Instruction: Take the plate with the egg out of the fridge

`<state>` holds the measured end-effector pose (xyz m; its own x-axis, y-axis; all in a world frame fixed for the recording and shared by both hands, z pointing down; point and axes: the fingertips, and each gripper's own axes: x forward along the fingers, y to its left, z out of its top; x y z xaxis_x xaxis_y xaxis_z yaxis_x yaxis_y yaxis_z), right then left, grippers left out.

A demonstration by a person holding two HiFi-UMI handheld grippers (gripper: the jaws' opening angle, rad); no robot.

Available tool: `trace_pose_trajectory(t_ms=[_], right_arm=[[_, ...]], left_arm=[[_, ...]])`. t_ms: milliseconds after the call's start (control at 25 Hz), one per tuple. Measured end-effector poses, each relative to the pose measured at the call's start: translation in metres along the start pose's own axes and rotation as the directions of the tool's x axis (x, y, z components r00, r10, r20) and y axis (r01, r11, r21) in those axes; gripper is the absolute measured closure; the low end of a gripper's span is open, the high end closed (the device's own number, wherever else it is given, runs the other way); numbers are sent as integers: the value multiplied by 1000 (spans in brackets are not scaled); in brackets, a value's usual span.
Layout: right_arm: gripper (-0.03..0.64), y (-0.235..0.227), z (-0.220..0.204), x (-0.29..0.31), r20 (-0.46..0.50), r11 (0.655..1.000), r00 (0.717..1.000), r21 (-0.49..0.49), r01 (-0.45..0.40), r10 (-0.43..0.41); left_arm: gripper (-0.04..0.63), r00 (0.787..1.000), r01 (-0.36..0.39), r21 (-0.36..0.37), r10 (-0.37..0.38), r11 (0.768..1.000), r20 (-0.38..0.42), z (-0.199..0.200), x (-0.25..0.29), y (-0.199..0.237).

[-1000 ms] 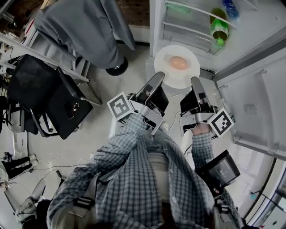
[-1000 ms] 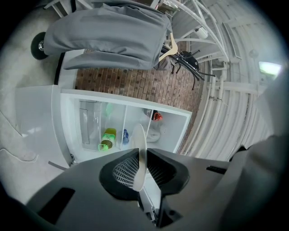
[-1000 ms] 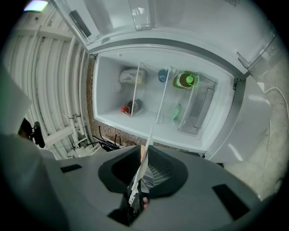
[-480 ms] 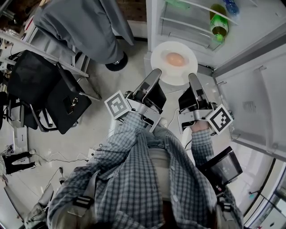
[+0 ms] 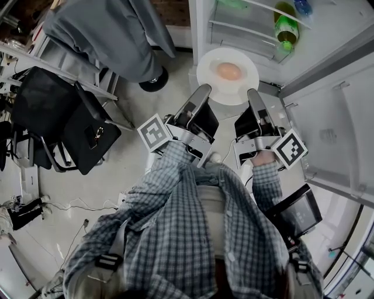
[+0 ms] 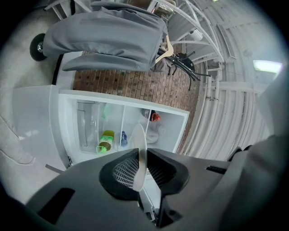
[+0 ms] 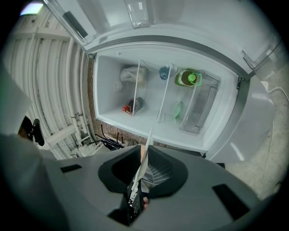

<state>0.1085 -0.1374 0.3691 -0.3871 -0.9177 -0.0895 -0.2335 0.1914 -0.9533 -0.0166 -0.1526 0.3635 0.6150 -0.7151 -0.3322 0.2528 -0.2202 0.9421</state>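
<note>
A white plate point(image 5: 214, 93) with a brown egg point(image 5: 229, 71) on it hangs in front of the open fridge point(image 5: 251, 26), outside its shelves. My left gripper point(image 5: 204, 91) is shut on the plate's near left rim and my right gripper point(image 5: 252, 93) is shut on its near right rim. In the left gripper view the plate point(image 6: 140, 155) shows edge-on, pinched between the dark jaws. The right gripper view shows the plate's thin edge point(image 7: 145, 160) clamped the same way, with the fridge interior point(image 7: 153, 97) beyond.
A green bottle point(image 5: 284, 30) and a blue-capped bottle point(image 5: 301, 7) sit in the fridge. The fridge door point(image 5: 336, 128) stands open at the right. A grey garment point(image 5: 111, 35) hangs on a rack at the left, above a black chair point(image 5: 55, 125).
The plate with the egg has come slightly away from the fridge shelves and both grippers have shifted with it, still clamped on its rim.
</note>
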Motion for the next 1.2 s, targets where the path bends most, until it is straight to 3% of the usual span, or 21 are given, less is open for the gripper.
trace_pose_trajectory(t_ms=[1200], right_arm=[[563,2,3,3,24,1000,1000,-1,3,-3]], left_arm=[[535,1000,3,-18,-4,1000,-18,2,6,2]])
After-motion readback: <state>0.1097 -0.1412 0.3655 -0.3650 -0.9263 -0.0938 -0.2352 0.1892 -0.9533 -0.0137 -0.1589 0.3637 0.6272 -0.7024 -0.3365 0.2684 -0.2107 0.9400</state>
